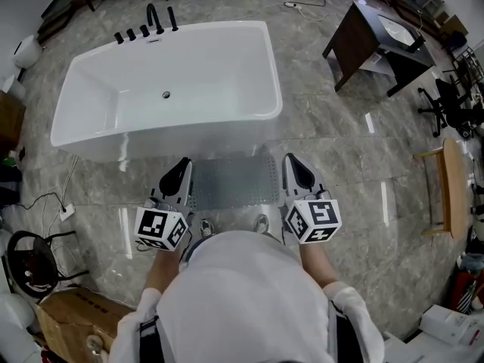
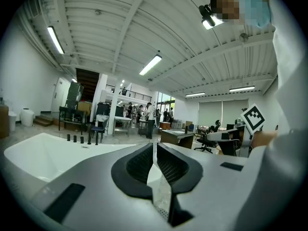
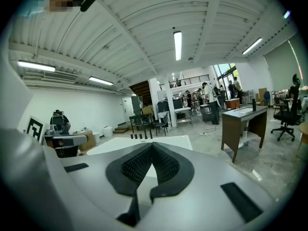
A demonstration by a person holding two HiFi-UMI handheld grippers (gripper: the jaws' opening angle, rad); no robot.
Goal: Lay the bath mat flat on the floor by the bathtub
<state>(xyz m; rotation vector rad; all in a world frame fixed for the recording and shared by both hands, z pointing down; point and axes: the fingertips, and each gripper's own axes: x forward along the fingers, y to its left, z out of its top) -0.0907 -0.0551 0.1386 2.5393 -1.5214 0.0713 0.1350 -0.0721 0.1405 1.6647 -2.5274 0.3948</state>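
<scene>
You are in the carrying step: the bath mat [image 1: 233, 181] is not down yet. It hangs as a pale, perforated sheet between your two grippers, with its top edge stretched from one to the other, just in front of the near wall of the white bathtub [image 1: 189, 138].

Your left gripper [image 1: 184, 166] has its jaws closed on the mat's left corner (its own view shows the thin dotted sheet pinched between the black pads). Your right gripper [image 1: 292, 162] has its jaws closed on the right corner, with only a pale sliver of sheet between the pads. Both point roughly level toward the tub.

The next move, as I judge it, calls for lowering both hands together toward the marble floor [image 1: 348, 180]. Hold the top edge taut so the sheet does not fold. Let the bottom edge touch down first beside the tub, then draw back toward your shoes [image 1: 206, 226] to spread it out before you let go.
</scene>
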